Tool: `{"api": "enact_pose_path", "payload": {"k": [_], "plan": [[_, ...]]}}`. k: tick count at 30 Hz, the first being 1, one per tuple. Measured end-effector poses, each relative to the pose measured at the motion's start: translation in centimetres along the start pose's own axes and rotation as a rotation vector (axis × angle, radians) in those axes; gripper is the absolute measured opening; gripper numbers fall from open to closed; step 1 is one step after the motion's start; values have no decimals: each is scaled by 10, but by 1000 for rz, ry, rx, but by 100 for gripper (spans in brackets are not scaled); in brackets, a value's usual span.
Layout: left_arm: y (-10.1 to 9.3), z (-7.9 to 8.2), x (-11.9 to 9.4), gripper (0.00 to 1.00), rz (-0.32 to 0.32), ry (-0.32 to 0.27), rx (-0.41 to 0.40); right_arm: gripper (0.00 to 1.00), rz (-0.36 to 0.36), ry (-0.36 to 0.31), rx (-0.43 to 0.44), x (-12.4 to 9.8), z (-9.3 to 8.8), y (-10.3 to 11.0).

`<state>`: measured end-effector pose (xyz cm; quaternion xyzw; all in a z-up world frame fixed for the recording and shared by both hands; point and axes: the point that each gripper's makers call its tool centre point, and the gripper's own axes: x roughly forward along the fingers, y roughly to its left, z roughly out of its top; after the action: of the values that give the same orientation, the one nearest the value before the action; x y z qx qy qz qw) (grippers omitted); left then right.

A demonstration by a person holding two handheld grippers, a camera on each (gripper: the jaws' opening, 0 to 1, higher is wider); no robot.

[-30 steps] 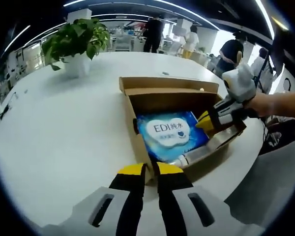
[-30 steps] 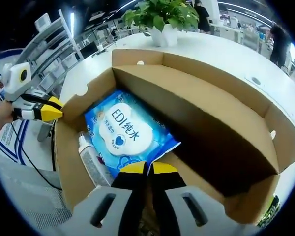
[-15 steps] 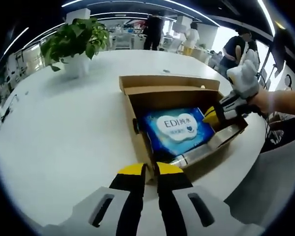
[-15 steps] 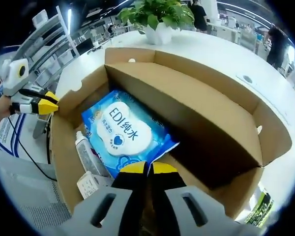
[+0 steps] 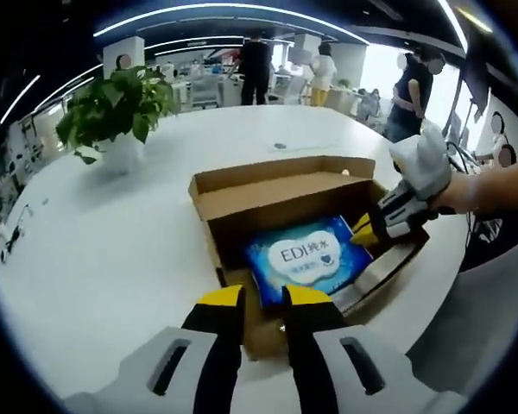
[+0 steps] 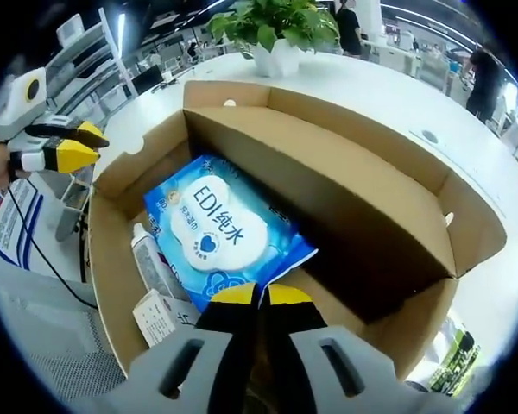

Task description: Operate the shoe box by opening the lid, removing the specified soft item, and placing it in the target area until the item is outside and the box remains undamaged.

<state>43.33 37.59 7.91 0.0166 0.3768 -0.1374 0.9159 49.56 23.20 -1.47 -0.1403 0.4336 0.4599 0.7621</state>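
An open brown shoe box (image 5: 276, 185) stands on the white table (image 5: 112, 250), its lid folded back. Inside lies a blue soft wipes pack (image 5: 304, 259) with a white label. In the right gripper view my right gripper (image 6: 261, 297) is shut on the near corner of that pack (image 6: 216, 228), down inside the box (image 6: 345, 198). The left gripper view shows this right gripper (image 5: 363, 231) at the pack's right edge. My left gripper (image 5: 263, 297) hovers open just before the box's near wall. From the right gripper view, the left gripper (image 6: 85, 145) stays outside the box's far corner with its jaws apart.
A white tube (image 6: 155, 272) and a small white carton (image 6: 160, 315) lie in the box beside the pack. A potted plant (image 5: 112, 108) stands at the table's far left. People stand in the background (image 5: 255, 60). The table's edge (image 5: 432, 285) runs close behind the box.
My left gripper has come off the box's wall, pulled back a little and opened. The right gripper has stayed shut on the pack's corner, and the small white carton has come into view.
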Motion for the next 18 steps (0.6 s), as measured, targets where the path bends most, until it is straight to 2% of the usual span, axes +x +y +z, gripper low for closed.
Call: {"api": "enact_pose_path", "payload": {"k": [4,10,18], "plan": [[-14,-2,18,23,-28,63,54,1,3,-1,6,0,-1,0],[-22,-11,41,25,-49,140,44,2,4,-2,11,0,-1,0],[-14,-25,58,27,-23,219,31,2,7,-2,10,0,-1,0]]}}
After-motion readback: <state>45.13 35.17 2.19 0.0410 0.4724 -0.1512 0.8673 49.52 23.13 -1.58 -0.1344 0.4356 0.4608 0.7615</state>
